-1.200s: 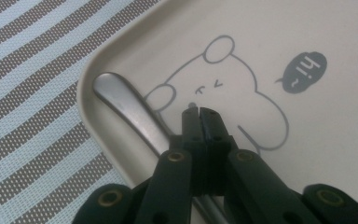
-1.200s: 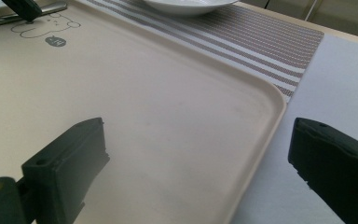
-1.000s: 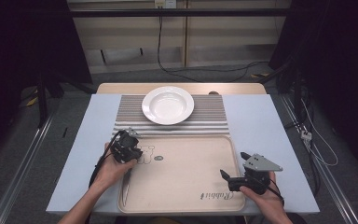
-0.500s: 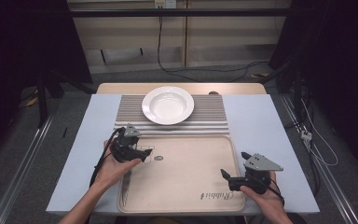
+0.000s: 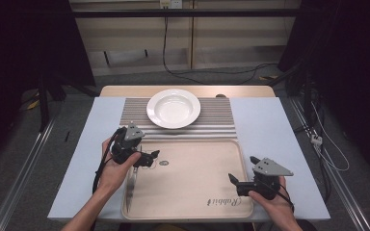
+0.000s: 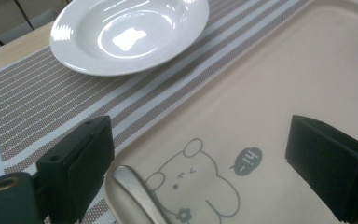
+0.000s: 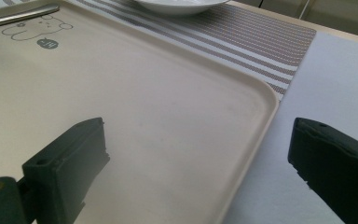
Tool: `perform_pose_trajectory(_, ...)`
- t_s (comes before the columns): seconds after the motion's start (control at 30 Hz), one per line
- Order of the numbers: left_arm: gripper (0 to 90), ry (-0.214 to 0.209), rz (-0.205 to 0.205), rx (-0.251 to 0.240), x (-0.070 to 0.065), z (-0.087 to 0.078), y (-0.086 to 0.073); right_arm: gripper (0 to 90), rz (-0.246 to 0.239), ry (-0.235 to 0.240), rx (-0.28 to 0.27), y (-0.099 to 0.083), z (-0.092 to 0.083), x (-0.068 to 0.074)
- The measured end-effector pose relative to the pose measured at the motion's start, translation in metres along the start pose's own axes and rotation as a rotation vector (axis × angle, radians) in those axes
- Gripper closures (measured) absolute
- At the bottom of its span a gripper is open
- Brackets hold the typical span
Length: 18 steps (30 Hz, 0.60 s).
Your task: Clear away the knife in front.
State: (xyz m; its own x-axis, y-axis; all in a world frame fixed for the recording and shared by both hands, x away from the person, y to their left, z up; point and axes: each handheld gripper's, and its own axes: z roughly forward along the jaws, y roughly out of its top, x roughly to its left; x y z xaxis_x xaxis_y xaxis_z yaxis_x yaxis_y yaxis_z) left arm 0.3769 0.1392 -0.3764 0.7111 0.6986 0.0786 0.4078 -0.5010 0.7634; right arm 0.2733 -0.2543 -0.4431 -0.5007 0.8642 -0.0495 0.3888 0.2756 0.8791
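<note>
A beige tray (image 5: 192, 192) with a bear drawing (image 6: 186, 186) lies at the table's near edge. A metal utensil (image 5: 130, 186) rests along the tray's left side, its handle end (image 6: 133, 189) just below my left gripper. My left gripper (image 5: 149, 159) hovers over the tray's far left corner, jaws wide open (image 6: 203, 140) with nothing between them. Over the tray's near right corner my right gripper (image 5: 242, 169) is held open too (image 7: 196, 140), straddling the tray's right rim (image 7: 261, 126). A white deep plate (image 5: 173, 108) stands empty on the striped placemat (image 5: 212, 130) behind the tray.
A pale blue cloth (image 5: 79, 163) covers the table on both sides of the tray and placemat. The wooden table edge (image 5: 125, 90) shows at the back. Cables (image 5: 318, 139) trail on the floor to the right.
My left gripper has shifted slightly right and down toward the tray's far left corner. The right gripper has stayed where it was.
</note>
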Motion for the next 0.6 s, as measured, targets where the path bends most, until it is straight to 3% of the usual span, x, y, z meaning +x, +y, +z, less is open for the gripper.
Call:
perform_pose_trajectory(0.23,7.8,0.038,-0.019,-0.045,0.003,-0.012,-0.008,4.7,0.003,-0.001,-0.003,0.0,0.0,-0.001)
perform_pose_trajectory(0.33,7.8,0.028,-0.029,-0.05,0.004,-0.015,-0.016,4.7,0.003,-0.002,-0.003,0.0,0.0,-0.001)
perform_pose_trajectory(0.43,7.8,0.014,-0.063,-0.081,0.006,-0.017,-0.026,4.7,0.003,-0.003,-0.003,0.0,0.0,-0.001)
perform_pose_trajectory(0.5,6.7,0.028,-0.094,-0.097,0.009,-0.019,-0.033,4.7,0.003,-0.004,-0.002,0.0,0.001,-0.002)
perform_pose_trajectory(0.6,5.9,0.042,-0.109,-0.097,0.014,-0.021,-0.041,4.7,0.004,-0.006,-0.002,0.0,0.001,-0.002)
